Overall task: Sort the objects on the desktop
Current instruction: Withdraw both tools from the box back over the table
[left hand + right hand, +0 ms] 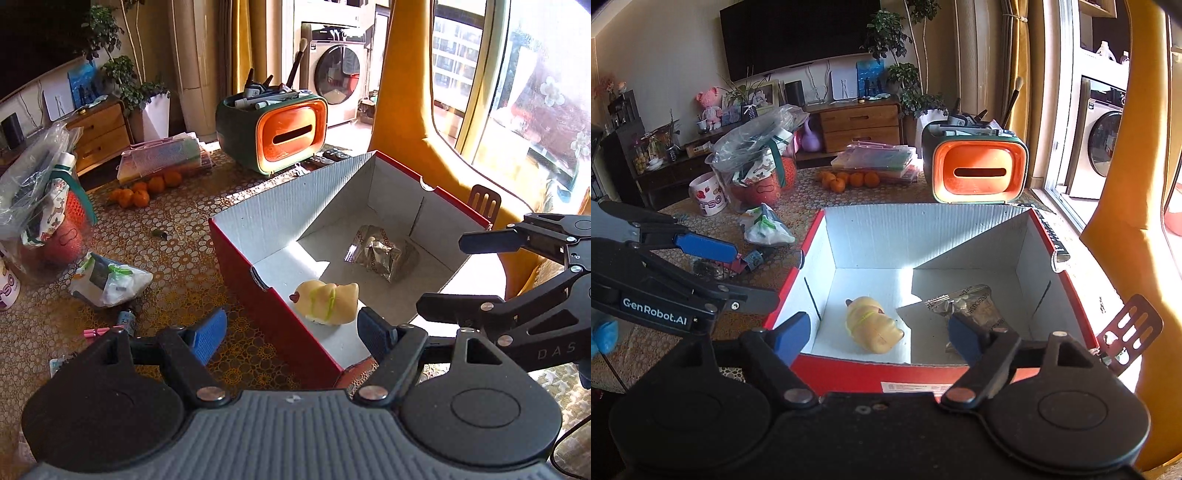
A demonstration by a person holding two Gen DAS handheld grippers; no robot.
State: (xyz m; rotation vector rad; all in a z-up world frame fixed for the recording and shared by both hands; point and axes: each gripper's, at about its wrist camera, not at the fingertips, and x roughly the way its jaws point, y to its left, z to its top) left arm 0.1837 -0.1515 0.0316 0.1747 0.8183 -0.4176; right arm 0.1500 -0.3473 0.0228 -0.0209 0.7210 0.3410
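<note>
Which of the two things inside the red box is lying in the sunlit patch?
The pale yellow squishy toy, wrapped with a green band, lies on the sunlit floor of the red box. The crinkled silver foil packet lies beside it in shadow.

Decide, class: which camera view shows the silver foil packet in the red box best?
The left wrist view: the foil packet lies fully visible on the box floor. In the right wrist view, the right gripper's finger covers part of the packet.

A table under a patterned lace cloth carries an open red cardboard box. Behind it stand an orange-fronted organizer, a heap of oranges and flat plastic cases, with tied plastic bags to the left.
</note>
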